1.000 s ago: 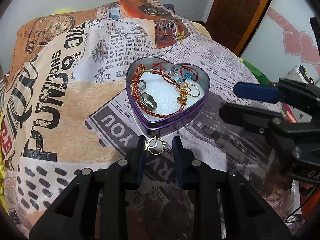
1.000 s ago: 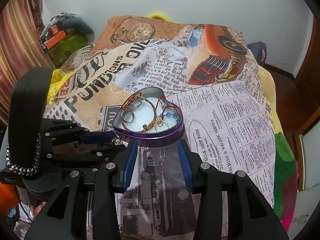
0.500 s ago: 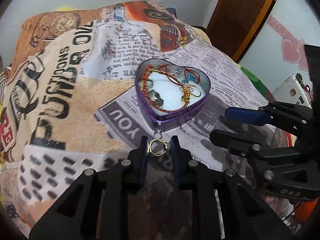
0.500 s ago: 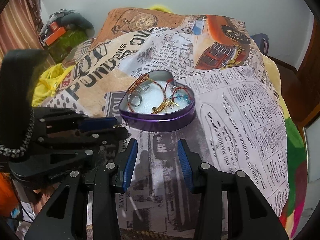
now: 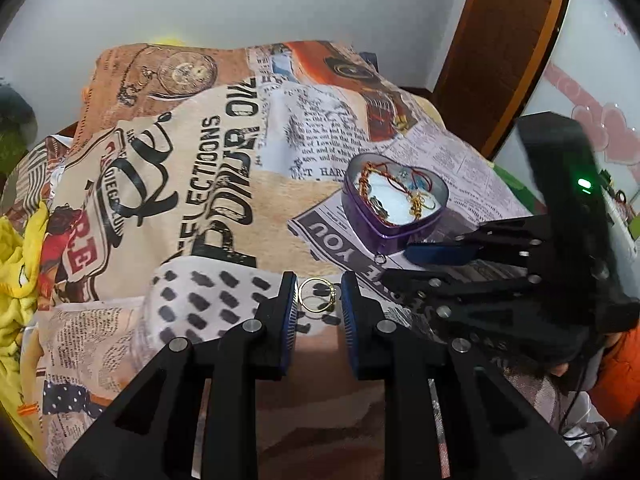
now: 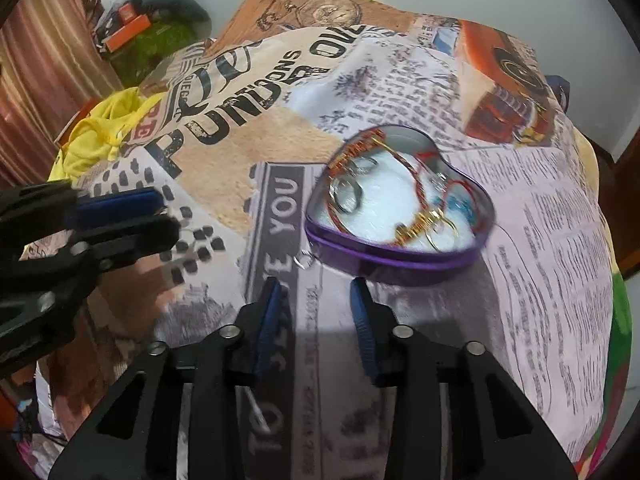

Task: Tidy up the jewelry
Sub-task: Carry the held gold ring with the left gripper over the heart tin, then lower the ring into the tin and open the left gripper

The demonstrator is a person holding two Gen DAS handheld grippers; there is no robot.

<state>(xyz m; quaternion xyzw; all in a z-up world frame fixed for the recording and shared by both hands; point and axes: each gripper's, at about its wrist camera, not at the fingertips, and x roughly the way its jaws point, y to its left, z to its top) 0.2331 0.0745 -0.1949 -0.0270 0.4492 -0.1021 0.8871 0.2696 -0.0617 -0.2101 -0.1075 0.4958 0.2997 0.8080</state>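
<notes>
A gold ring (image 5: 317,295) sits clamped between the jaws of the left gripper (image 5: 318,300), lifted clear of the printed blanket (image 5: 168,184) on the bed, apparently bound for the heart-shaped tin (image 5: 394,200) ahead and to the right of those jaws. The right gripper (image 6: 316,300) waits just short of the tin (image 6: 400,208), jaws apart and empty, a small silver loop (image 6: 305,260) lying just beyond them.

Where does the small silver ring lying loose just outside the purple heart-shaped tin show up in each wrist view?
Left wrist: small silver ring lies right of centre, at the purple heart-shaped tin's near tip.
Right wrist: ring lies centre, below the tin's left end.
Shared landmark: the "YOU" print.
</notes>
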